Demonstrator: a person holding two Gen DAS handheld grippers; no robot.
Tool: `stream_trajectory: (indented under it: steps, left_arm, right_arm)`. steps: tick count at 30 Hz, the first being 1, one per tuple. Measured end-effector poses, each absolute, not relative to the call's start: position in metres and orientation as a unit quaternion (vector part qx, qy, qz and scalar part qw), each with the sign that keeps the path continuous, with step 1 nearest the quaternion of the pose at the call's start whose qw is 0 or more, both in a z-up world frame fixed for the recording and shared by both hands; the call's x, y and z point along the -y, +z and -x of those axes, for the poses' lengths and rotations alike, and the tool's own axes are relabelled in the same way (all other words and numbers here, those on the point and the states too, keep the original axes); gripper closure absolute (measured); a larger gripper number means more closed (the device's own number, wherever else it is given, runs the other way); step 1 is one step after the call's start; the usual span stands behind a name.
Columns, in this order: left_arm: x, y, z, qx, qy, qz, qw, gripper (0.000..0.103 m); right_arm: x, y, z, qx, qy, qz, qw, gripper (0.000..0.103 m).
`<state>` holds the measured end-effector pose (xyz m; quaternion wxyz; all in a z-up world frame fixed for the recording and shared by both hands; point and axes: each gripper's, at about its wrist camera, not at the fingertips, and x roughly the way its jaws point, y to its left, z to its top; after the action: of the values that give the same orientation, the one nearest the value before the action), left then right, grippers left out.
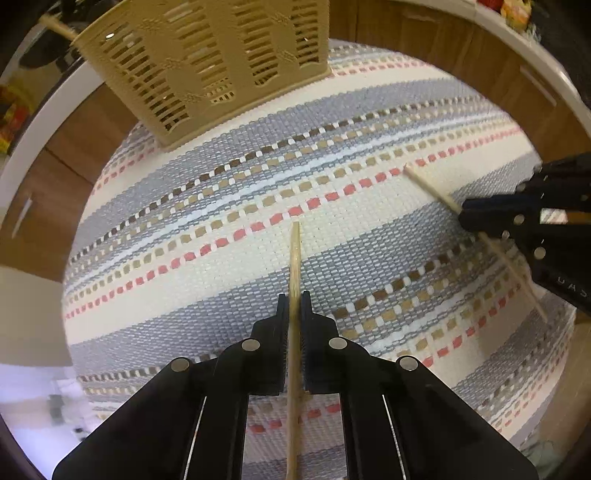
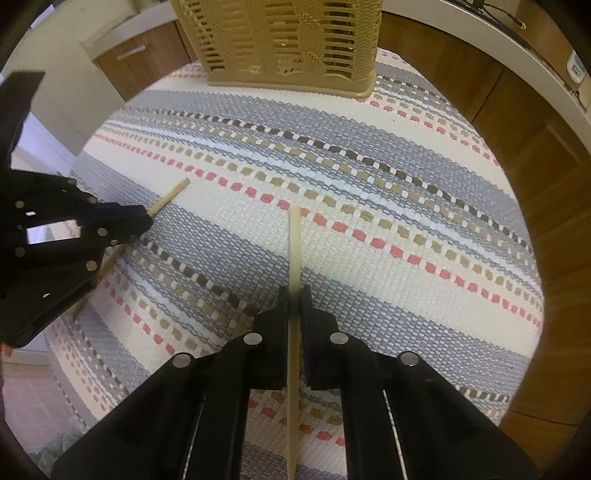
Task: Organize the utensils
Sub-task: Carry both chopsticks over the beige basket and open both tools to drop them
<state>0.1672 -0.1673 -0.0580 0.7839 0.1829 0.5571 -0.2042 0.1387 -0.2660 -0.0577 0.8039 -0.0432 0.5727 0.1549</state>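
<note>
My left gripper (image 1: 294, 301) is shut on a wooden chopstick (image 1: 295, 258) that runs between its fingers and points ahead over the striped mat. My right gripper (image 2: 294, 295) is shut on a second wooden chopstick (image 2: 294, 243) in the same way. Each gripper shows in the other's view: the right one (image 1: 465, 212) with its chopstick (image 1: 432, 188), the left one (image 2: 146, 221) with its chopstick (image 2: 171, 194). A beige slotted utensil basket (image 1: 207, 62) stands at the far edge of the mat; it also shows in the right wrist view (image 2: 291, 40). A stick (image 1: 55, 26) pokes out of it.
A woven striped mat (image 1: 258, 177) covers the round table (image 2: 535, 258). Wooden cabinets (image 1: 40, 192) with white counter edges stand behind and to both sides.
</note>
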Motion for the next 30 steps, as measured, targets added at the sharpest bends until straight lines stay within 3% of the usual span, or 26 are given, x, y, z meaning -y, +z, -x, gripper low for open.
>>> stream_trajectory:
  steps: [15,30]
  left_arm:
    - [0.131,0.022,-0.177,-0.459,-0.236,-0.043,0.855,0.099]
    - [0.087,0.141,-0.191,-0.274,-0.237,0.095,0.927,0.099]
  right_arm:
    - [0.293,-0.004,-0.125,-0.496,0.181,0.020,0.849,0.098]
    - [0.295,0.101,-0.155,-0.343,0.172,0.015,0.923,0.098]
